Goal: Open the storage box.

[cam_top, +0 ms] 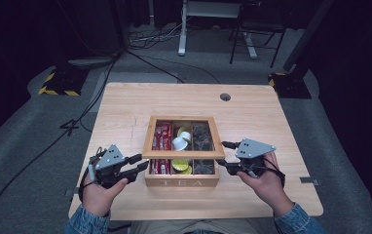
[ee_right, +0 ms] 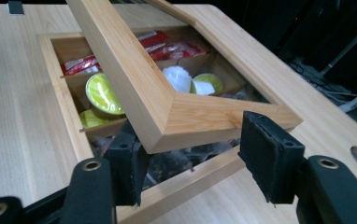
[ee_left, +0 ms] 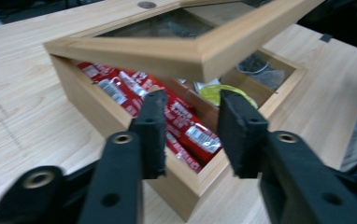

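Your right hand-held gripper (ee_right: 193,161) clamps the half-raised lid (ee_right: 167,93) of the tea box (cam_top: 181,181) mid-worktop (cam_top: 120,112); your left hand-held gripper (ee_left: 190,133) stands open beside it. A slipping corner hold could slam the lid.

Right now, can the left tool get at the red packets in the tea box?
Probably not yet. The half-raised lid hangs over the red packets, and the open left tool sits outside the box wall.

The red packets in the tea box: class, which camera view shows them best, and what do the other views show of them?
The left gripper view: the red packets lie close and large under the raised lid, their labels visible. The high view shows them small in the left compartments of the tea box. The right gripper view shows them far off, partly behind the lid's frame.
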Motion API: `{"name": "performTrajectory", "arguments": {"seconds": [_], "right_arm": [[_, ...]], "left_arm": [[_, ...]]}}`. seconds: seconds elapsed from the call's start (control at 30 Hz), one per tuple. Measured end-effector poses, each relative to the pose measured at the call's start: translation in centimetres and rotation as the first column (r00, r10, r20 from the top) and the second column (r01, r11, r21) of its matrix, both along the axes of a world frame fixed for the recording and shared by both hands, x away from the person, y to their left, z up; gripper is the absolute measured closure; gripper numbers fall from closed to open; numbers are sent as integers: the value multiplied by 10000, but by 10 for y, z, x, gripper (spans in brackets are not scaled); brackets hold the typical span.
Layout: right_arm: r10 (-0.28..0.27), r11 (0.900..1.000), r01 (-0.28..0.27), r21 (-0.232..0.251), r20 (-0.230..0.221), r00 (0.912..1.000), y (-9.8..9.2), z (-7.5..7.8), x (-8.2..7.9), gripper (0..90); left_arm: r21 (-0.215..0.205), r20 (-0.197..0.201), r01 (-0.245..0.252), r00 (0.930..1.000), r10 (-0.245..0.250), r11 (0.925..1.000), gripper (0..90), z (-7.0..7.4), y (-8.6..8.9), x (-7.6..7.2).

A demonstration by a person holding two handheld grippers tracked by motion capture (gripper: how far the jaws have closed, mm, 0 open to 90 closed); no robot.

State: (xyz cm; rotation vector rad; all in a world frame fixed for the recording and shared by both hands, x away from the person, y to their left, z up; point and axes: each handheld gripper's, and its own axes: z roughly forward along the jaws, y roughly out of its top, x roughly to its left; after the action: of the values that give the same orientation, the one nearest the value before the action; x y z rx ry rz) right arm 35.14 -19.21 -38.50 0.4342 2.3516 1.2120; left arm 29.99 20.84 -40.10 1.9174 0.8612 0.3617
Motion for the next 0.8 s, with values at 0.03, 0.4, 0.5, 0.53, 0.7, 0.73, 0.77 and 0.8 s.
{"name": "performTrajectory", "arguments": {"seconds": [0.03, 0.4, 0.5, 0.53, 0.7, 0.73, 0.77, 0.8], "right_arm": [[29, 10000, -29, 2, 78, 10000, 0, 2, 1, 432], [142, 9994, -166, 312, 753, 9971, 4, 35, 21, 428], [195, 9990, -224, 384, 743, 9970, 5, 42, 29, 431], [203, 9989, -233, 407, 726, 9972, 6, 43, 31, 431], [162, 9992, -195, 354, 909, 9957, 10, 54, 42, 451], [174, 9992, -206, 346, 925, 9956, 11, 56, 45, 453], [189, 9992, -220, 335, 920, 9956, 13, 57, 47, 457], [211, 9991, -243, 341, 912, 9956, 14, 59, 50, 466]], "left_arm": [[86, 77, -74, 9999, 73, 9999, 579, -1, 1, 0], [231, 98, -506, 9987, 504, 9985, 439, -5, 8, 0], [318, 135, -512, 9986, 508, 9982, 432, -6, 9, 2], [271, 74, -551, 9985, 549, 9981, 431, -7, 8, 2], [310, 41, -511, 9987, 510, 9982, 430, -8, 9, 6], [281, 4, -530, 9986, 530, 9982, 430, -8, 9, 6], [315, 29, -525, 9986, 525, 9981, 429, -9, 9, 7], [293, -1, -540, 9985, 540, 9981, 429, -9, 9, 7]]}}
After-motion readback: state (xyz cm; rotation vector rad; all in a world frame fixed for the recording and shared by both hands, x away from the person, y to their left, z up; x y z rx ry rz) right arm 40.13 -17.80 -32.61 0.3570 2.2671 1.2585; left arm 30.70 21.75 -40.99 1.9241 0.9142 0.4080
